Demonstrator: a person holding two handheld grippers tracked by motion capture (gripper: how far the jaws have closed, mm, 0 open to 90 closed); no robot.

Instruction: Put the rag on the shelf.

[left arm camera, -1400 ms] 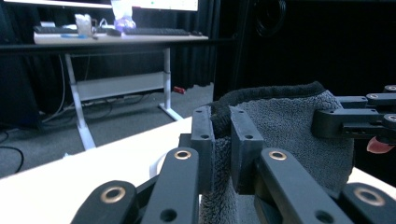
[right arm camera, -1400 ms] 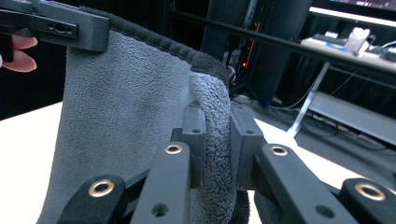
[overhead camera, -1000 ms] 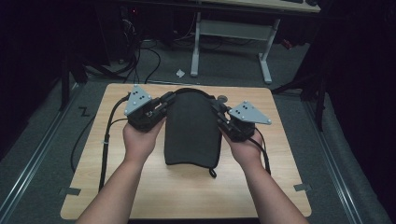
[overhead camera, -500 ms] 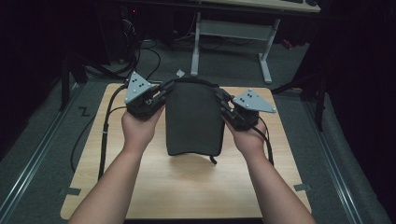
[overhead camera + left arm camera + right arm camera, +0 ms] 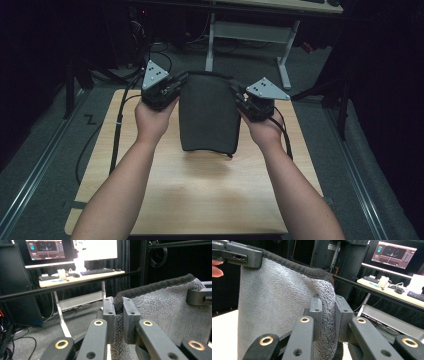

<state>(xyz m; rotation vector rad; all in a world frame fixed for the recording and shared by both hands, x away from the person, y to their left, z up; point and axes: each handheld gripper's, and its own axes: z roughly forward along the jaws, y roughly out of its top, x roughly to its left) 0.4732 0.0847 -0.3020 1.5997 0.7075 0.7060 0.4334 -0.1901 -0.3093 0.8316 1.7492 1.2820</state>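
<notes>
Left gripper [image 5: 176, 86] and right gripper [image 5: 239, 96] each pinch a top corner of the grey towel [image 5: 208, 117] (ten and two o'clock), hanging above the surface [image 5: 200, 200].

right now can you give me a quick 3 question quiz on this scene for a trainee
1. True or false: the grey towel lies flat on the wooden table.
2. Which part of the towel does each gripper pinch? A) bottom hem B) top corners C) middle
3. Fill in: beyond the table stands a desk with a ____ and monitors.

Key:
1. False. The towel hangs from the left gripper and the right gripper, with its shadow on the wood below.
2. B. Each pair of jaws is closed on an upper corner, as both gripper views show.
3. Keyboard.
</notes>
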